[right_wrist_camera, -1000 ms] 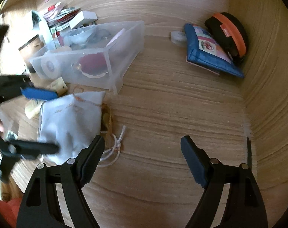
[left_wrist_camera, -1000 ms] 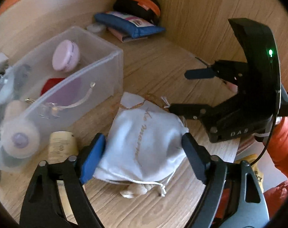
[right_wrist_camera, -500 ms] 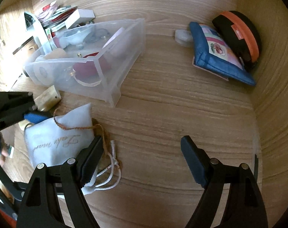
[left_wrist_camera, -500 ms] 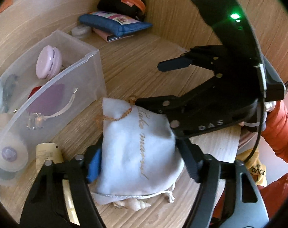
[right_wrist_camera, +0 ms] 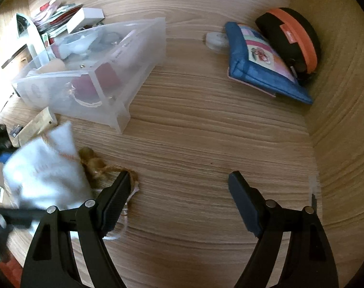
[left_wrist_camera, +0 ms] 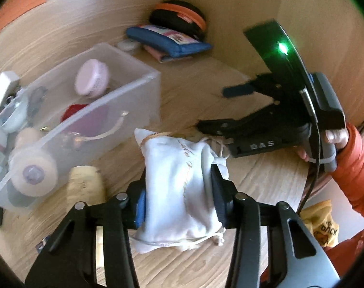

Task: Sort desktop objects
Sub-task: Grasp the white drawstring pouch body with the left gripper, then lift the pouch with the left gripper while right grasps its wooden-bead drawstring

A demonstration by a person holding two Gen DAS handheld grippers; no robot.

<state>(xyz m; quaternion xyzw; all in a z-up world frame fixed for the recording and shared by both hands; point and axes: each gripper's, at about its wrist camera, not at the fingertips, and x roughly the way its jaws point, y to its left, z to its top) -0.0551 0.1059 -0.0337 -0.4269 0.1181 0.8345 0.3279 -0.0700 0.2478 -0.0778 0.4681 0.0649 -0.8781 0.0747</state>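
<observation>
My left gripper (left_wrist_camera: 178, 193) is shut on a white drawstring pouch (left_wrist_camera: 179, 182) with gold lettering, squeezing its sides just above the wooden desk. The pouch also shows blurred at the left of the right wrist view (right_wrist_camera: 41, 168), with a brown cord (right_wrist_camera: 98, 165) beside it. My right gripper (right_wrist_camera: 179, 200) is open and empty over bare desk; it shows in the left wrist view (left_wrist_camera: 230, 108) to the right of the pouch. A clear plastic bin (left_wrist_camera: 124, 105) holding several small items stands left of the pouch.
A blue pouch (right_wrist_camera: 261, 64), a black and orange case (right_wrist_camera: 292, 38) and a small white object (right_wrist_camera: 214, 39) lie in the far right corner against the wooden walls. A cream tube (left_wrist_camera: 86, 187) lies by the bin. Boxes and papers (right_wrist_camera: 69, 21) sit behind the bin.
My left gripper has closed on the white pouch and lifted it slightly. My right gripper has drawn back to the right, away from the pouch.
</observation>
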